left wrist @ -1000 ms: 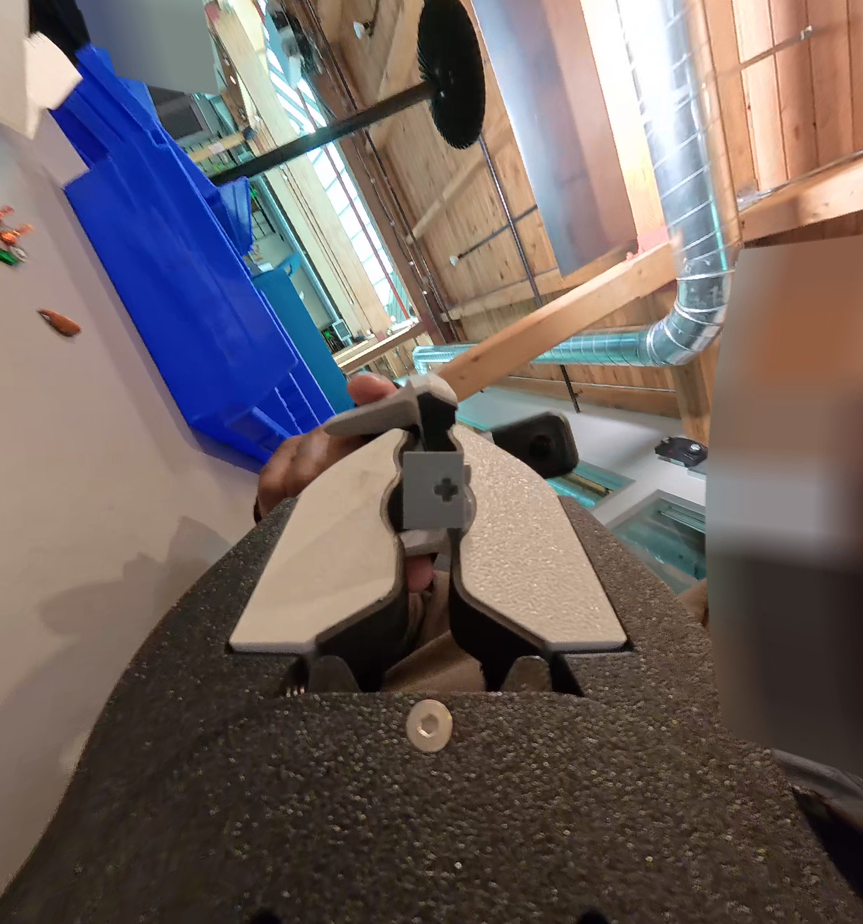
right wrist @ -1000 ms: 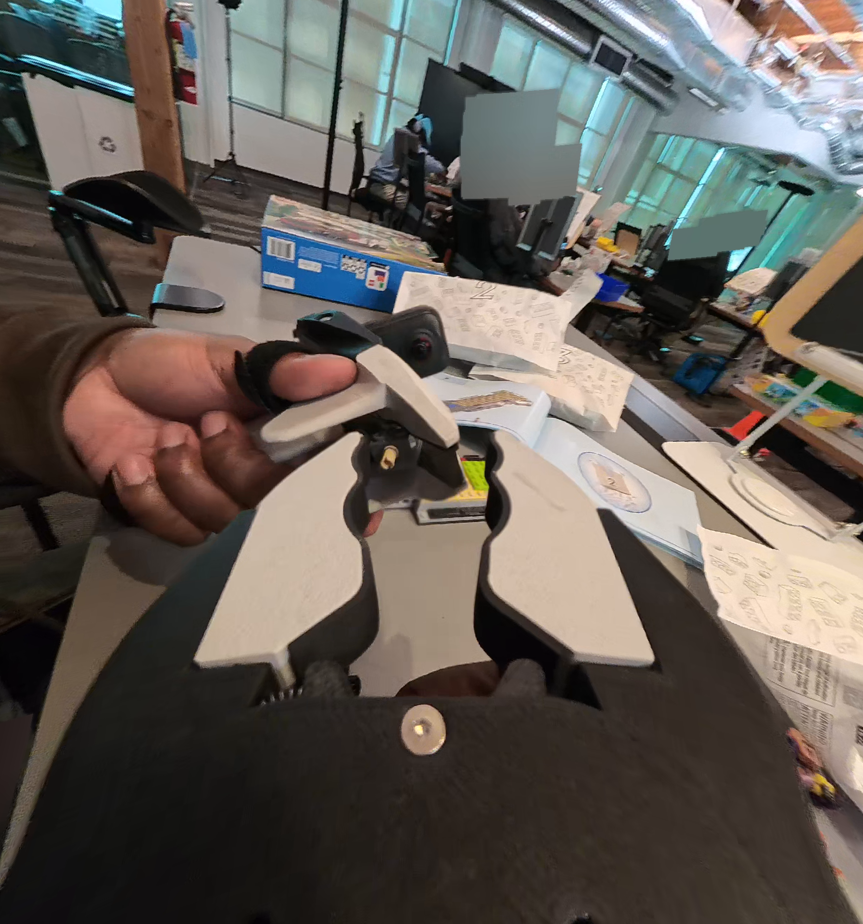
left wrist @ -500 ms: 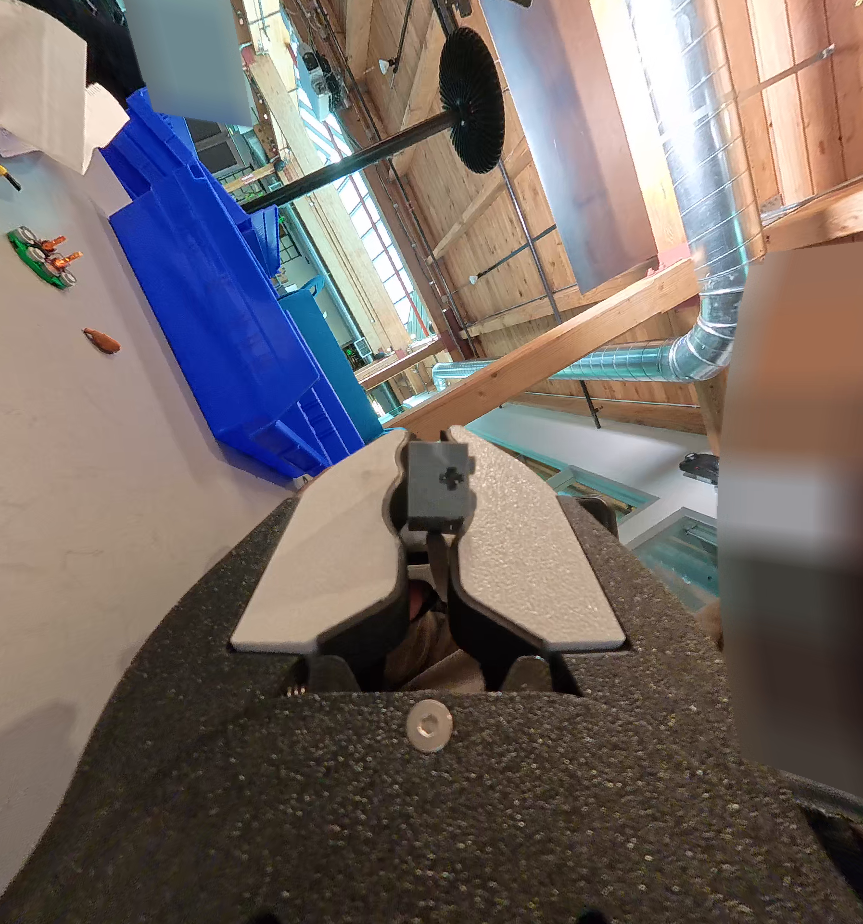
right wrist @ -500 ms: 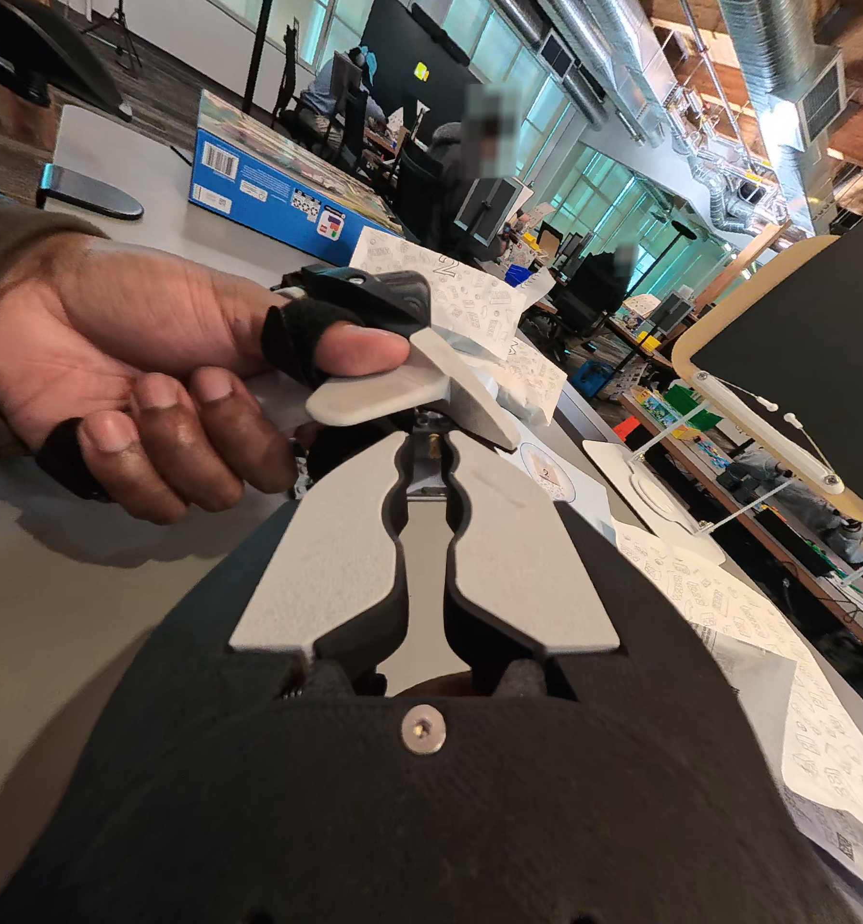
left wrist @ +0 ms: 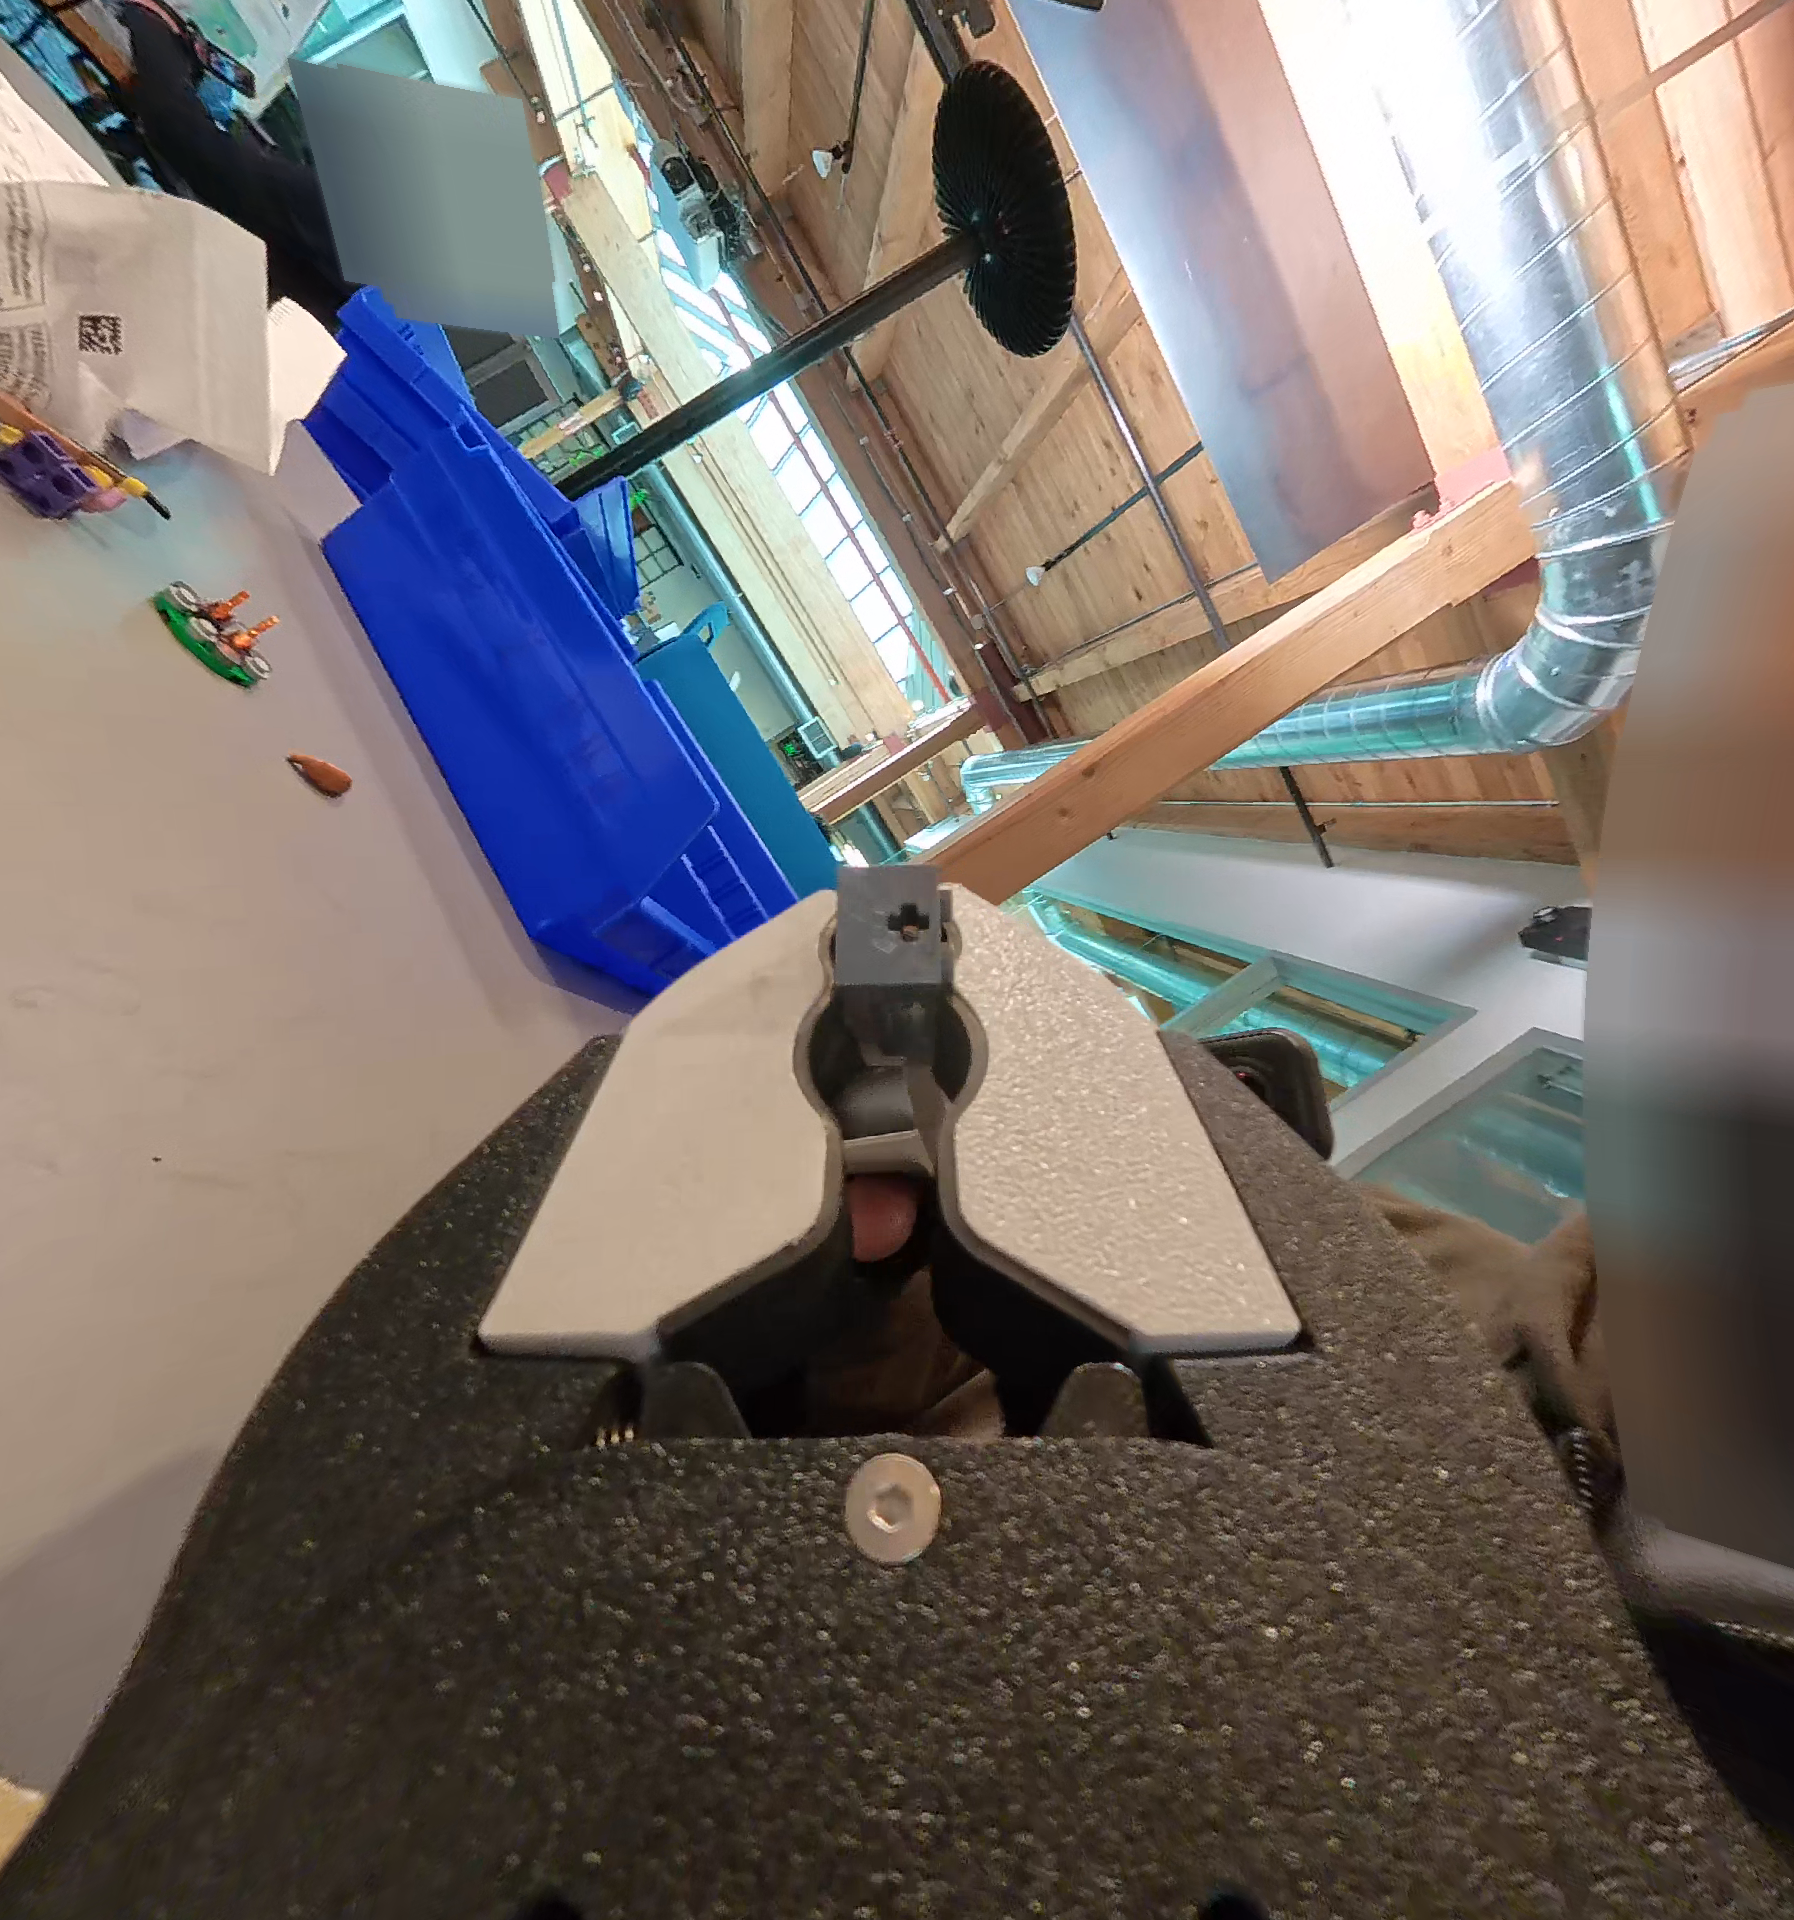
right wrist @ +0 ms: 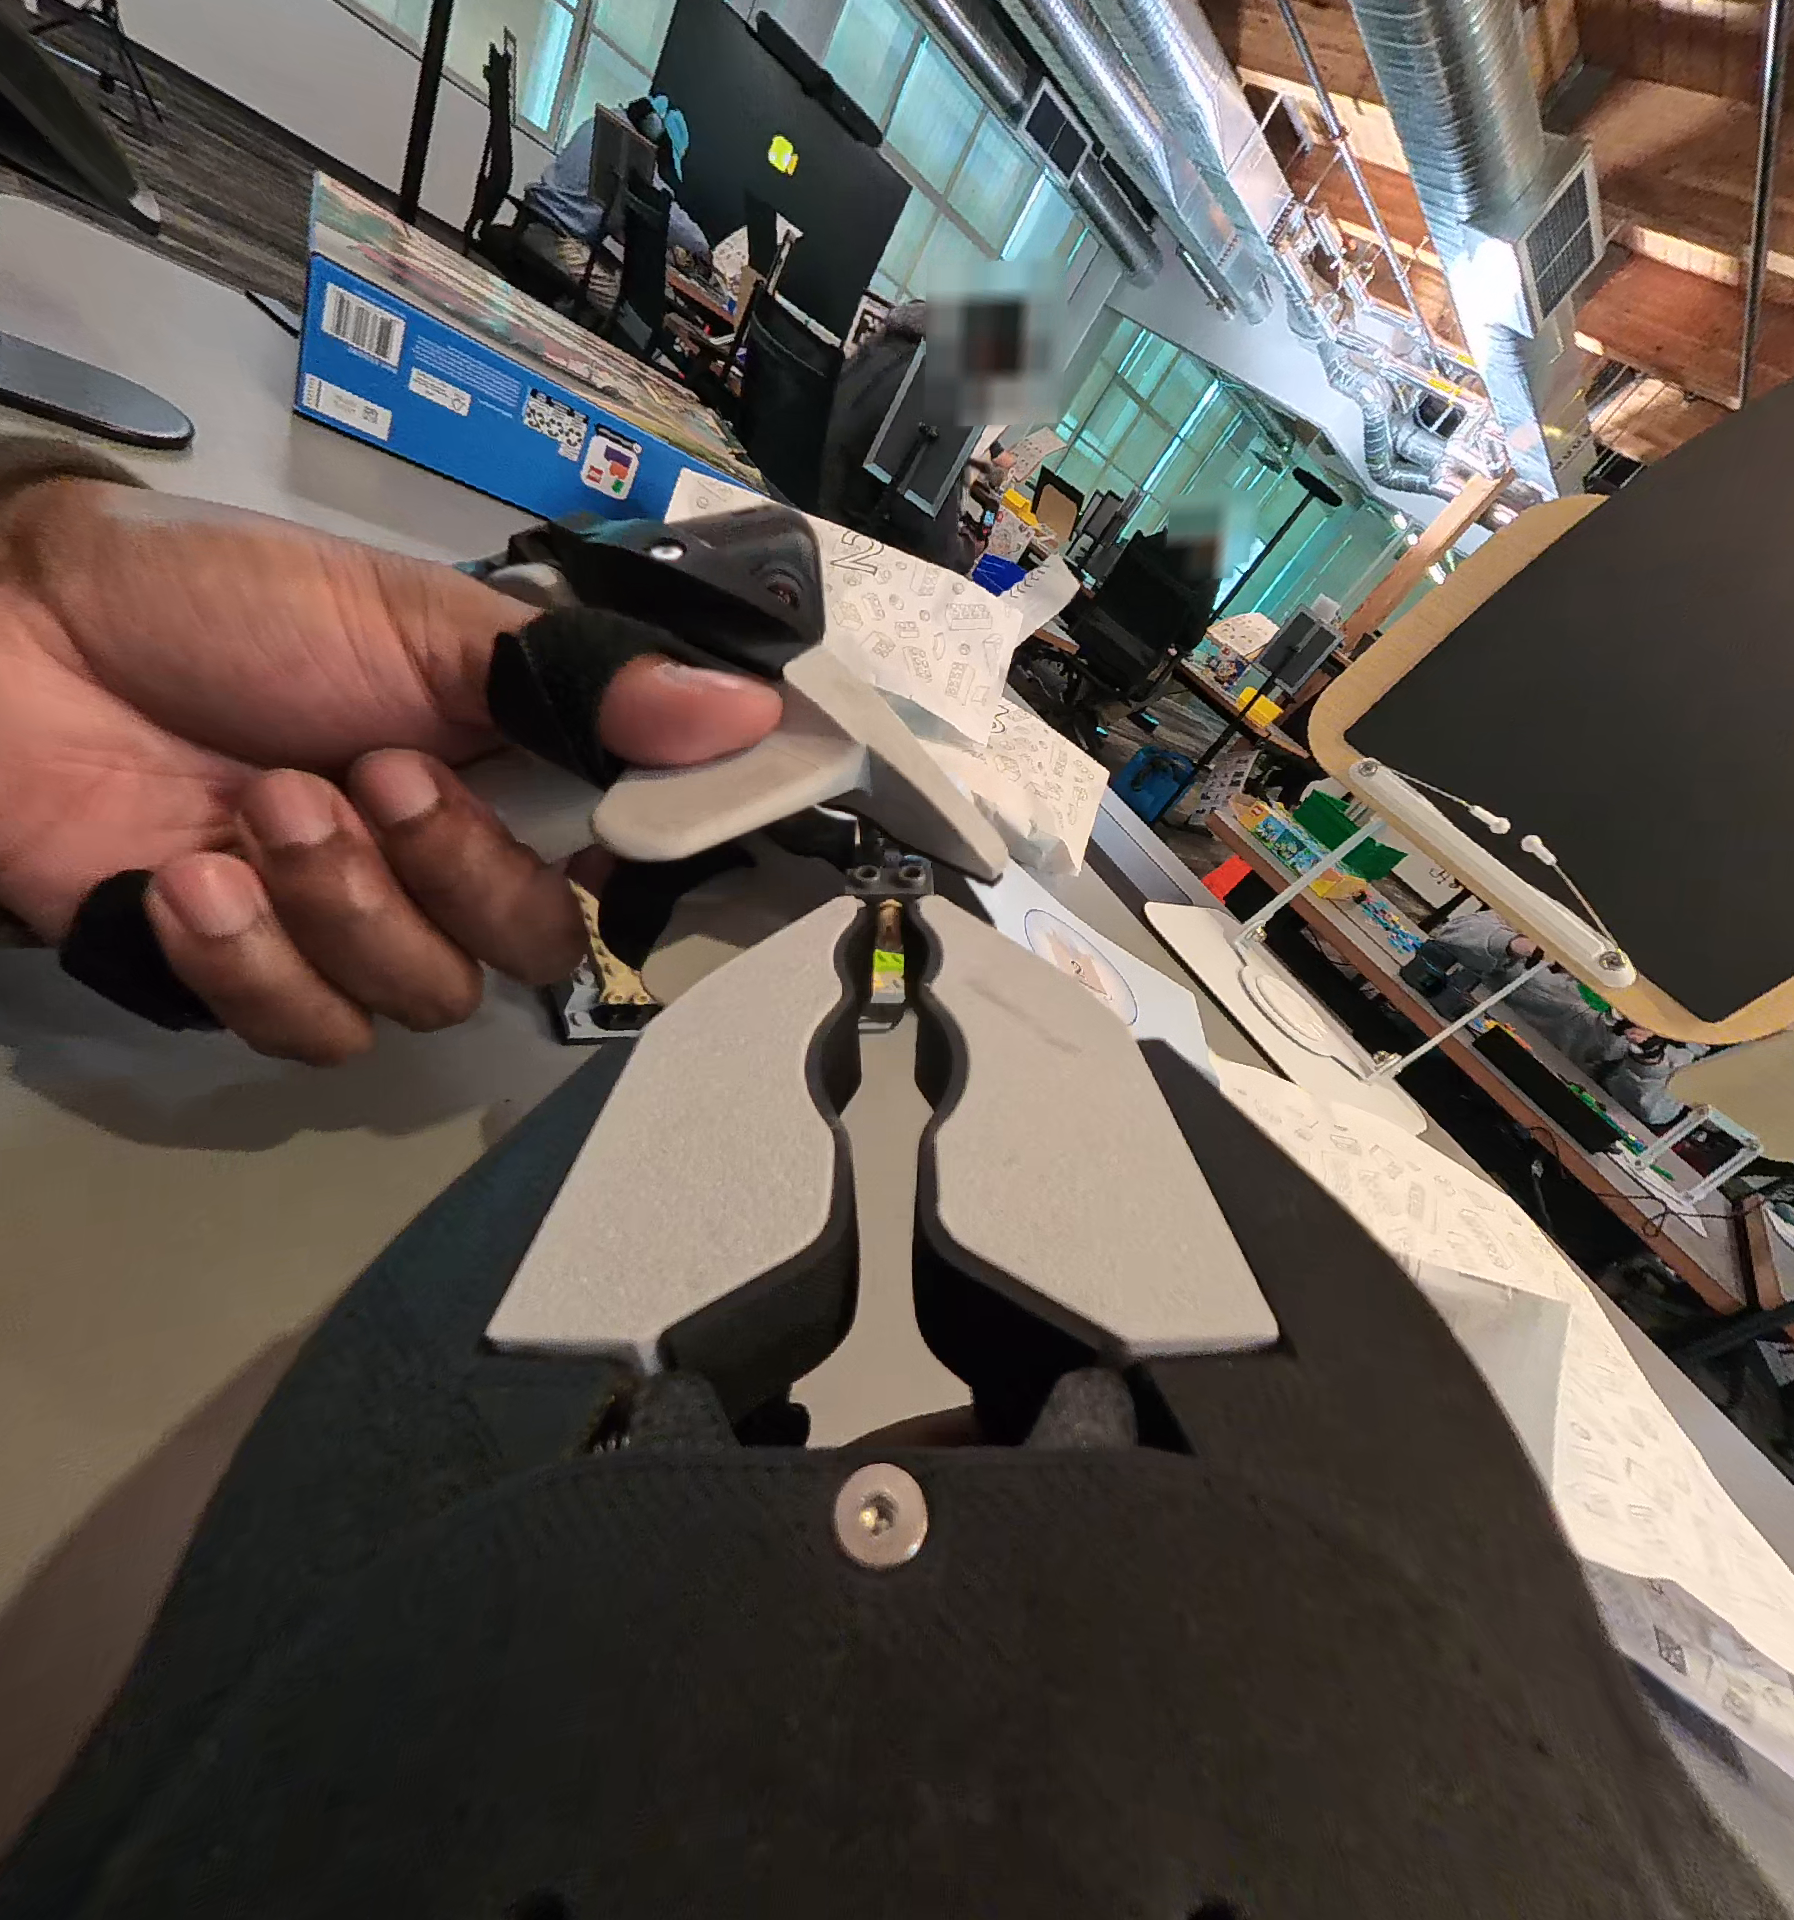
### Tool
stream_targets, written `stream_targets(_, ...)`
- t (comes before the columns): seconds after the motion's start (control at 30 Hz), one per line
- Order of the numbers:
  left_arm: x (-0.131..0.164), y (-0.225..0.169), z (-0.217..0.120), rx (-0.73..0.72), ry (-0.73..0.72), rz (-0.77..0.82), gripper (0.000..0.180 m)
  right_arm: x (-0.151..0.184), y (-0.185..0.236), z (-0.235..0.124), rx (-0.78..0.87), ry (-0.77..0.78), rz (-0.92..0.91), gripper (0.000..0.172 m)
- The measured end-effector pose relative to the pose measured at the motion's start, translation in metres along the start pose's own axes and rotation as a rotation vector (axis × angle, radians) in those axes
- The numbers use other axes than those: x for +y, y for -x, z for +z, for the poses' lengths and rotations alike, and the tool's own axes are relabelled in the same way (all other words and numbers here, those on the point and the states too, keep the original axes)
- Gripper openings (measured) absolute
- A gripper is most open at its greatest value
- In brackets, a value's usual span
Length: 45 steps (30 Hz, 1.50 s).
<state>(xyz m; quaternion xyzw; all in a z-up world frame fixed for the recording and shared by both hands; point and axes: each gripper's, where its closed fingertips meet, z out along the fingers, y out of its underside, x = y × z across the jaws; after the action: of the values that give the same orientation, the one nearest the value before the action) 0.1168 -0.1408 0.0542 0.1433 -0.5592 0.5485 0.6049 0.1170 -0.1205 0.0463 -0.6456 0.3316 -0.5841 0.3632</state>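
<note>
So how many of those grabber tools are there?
2. The left gripper, in a hand, pinches a grey block; the right gripper, facing it, pinches a tan peg.

The left gripper [left wrist: 895, 940] is clamping a small dark grey brick [left wrist: 893, 937] — cross-shaped hole facing the camera. The right gripper [right wrist: 885, 914] is pinching a thin tan peg [right wrist: 887, 921] just under that studded brick [right wrist: 886, 878].
</note>
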Motion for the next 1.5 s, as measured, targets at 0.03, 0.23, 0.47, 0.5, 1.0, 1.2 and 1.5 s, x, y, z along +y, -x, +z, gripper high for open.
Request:
stream_targets(0.03,0.000,0.002,0.000,-0.014,0.002,0.012,0.010,0.001,0.000,0.001,0.006,0.009,0.005,0.005)
stream_targets(0.23,-0.001,0.002,-0.001,-0.067,0.017,0.096,0.010,0.003,-0.001,0.003,0.017,0.021,0.050,0.005)
stream_targets(0.47,0.000,0.002,-0.001,-0.081,0.040,0.119,0.009,0.003,0.001,0.002,-0.019,0.015,0.045,0.005)
stream_targets(0.5,0.001,0.003,-0.001,-0.080,0.043,0.109,0.009,0.004,0.001,0.001,-0.026,0.015,0.047,0.005)
stream_targets(1.0,0.003,-0.007,0.010,-0.005,0.068,0.090,0.009,0.001,-0.005,-0.024,0.012,-0.055,0.052,0.004)
stream_targets(1.2,-0.089,-0.003,-0.074,-0.213,-0.128,0.314,0.009,0.027,-0.055,-0.083,0.173,-0.017,0.186,0.005)
stream_targets(1.5,-0.044,0.006,-0.036,-0.056,0.088,0.178,0.010,0.107,-0.169,-0.186,0.692,0.351,0.373,0.019)
